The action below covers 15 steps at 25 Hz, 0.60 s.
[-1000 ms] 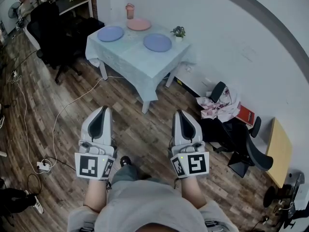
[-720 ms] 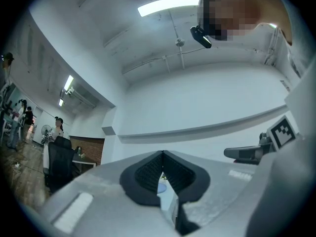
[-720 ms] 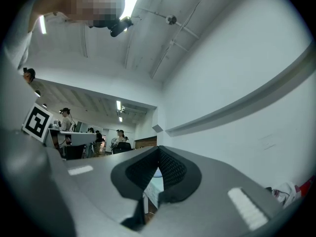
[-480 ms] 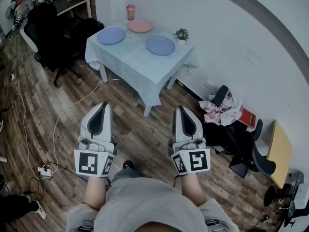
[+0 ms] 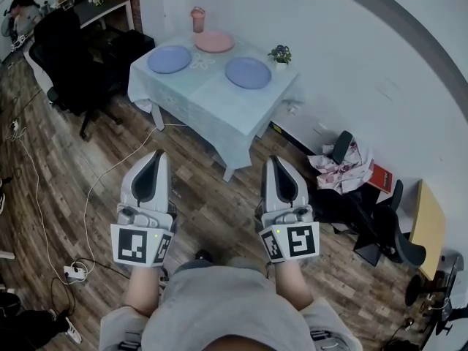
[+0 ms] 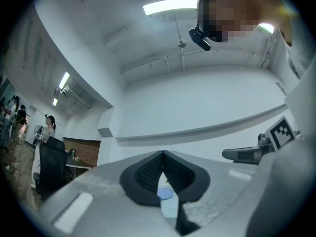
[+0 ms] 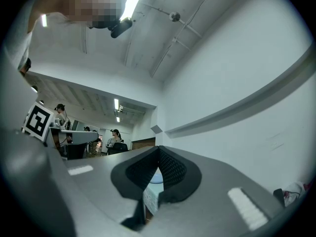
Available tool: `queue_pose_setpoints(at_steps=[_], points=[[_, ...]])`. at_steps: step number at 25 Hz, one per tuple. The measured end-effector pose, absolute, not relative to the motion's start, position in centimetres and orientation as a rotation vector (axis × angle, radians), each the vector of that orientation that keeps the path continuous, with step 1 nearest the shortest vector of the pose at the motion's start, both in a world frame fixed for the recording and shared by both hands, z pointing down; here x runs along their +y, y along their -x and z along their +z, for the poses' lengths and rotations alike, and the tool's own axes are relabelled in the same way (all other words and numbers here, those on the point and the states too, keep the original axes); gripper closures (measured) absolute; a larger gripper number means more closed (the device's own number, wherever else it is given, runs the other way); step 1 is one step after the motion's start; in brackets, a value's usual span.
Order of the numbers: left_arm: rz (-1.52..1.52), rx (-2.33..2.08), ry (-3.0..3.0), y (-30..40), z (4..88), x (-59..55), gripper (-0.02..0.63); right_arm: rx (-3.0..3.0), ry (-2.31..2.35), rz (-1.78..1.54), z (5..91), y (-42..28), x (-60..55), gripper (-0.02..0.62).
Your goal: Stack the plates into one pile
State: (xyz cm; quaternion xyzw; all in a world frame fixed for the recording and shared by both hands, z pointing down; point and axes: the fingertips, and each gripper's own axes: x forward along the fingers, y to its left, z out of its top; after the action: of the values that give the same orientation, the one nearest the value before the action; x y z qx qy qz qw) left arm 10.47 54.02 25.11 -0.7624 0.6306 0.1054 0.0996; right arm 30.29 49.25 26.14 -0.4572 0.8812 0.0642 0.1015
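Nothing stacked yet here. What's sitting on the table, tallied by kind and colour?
Blue plates: 2
Pink plate: 1
Pink cup: 1
Potted plant: 1
Total: 5

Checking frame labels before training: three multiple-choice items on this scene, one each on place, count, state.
1. The pink plate is: A) on the table, by the pink cup B) under the table C) hanging off its edge
2. Plates on the table: A) one B) three C) five
3. Jaws of the left gripper and right gripper: A) shut, empty B) wide open C) shut on plates
A: it lies flat at the far edge. B: two blue plates, one pink. A: pads meet, nothing between.
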Motion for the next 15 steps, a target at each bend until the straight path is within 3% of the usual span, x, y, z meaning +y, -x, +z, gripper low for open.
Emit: queue_pose_setpoints(at_steps=[15], points=[[0.321,1.878,2.310,-7.9,27.8,44.6,0.600,2.627,1.393,0.159,28.6,-27.8,40.3,0.594]])
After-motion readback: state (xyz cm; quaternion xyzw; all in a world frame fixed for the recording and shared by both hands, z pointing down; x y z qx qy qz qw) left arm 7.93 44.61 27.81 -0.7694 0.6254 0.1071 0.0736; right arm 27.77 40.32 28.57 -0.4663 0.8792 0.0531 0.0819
